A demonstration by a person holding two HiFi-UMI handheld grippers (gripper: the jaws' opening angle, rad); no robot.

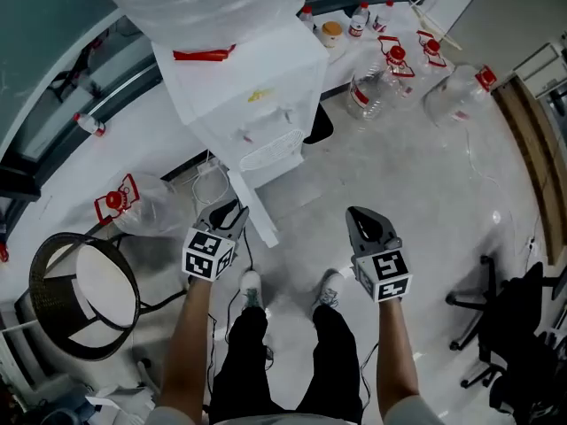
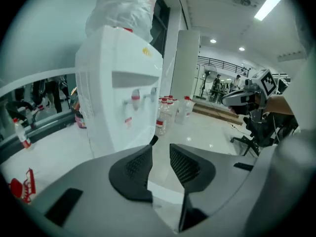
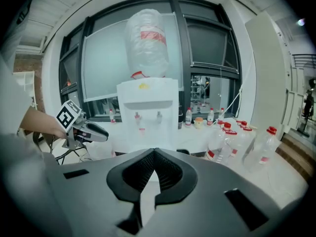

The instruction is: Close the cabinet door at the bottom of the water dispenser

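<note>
One cabinet door point(image 1: 253, 211) juts open from the foot of the single white water dispenser point(image 1: 257, 104), which stands near the far edge of the floor point(image 1: 390, 166). From above I see only the door's thin top edge, so its hinge and the cabinet inside are hidden from me. Two grippers hang low in front. The left gripper point(image 1: 229, 212) is just beside the door, jaws spread with nothing between them; I cannot tell whether it touches the door. The right gripper point(image 1: 356, 214) is well apart, jaws pressed together and empty. Three clear jugs point(image 1: 372, 91) with red caps sit right of the dispenser, and a fourth sits at its left. The small bottles point(image 1: 359, 20) along the far edge are too blurred to count.
</note>
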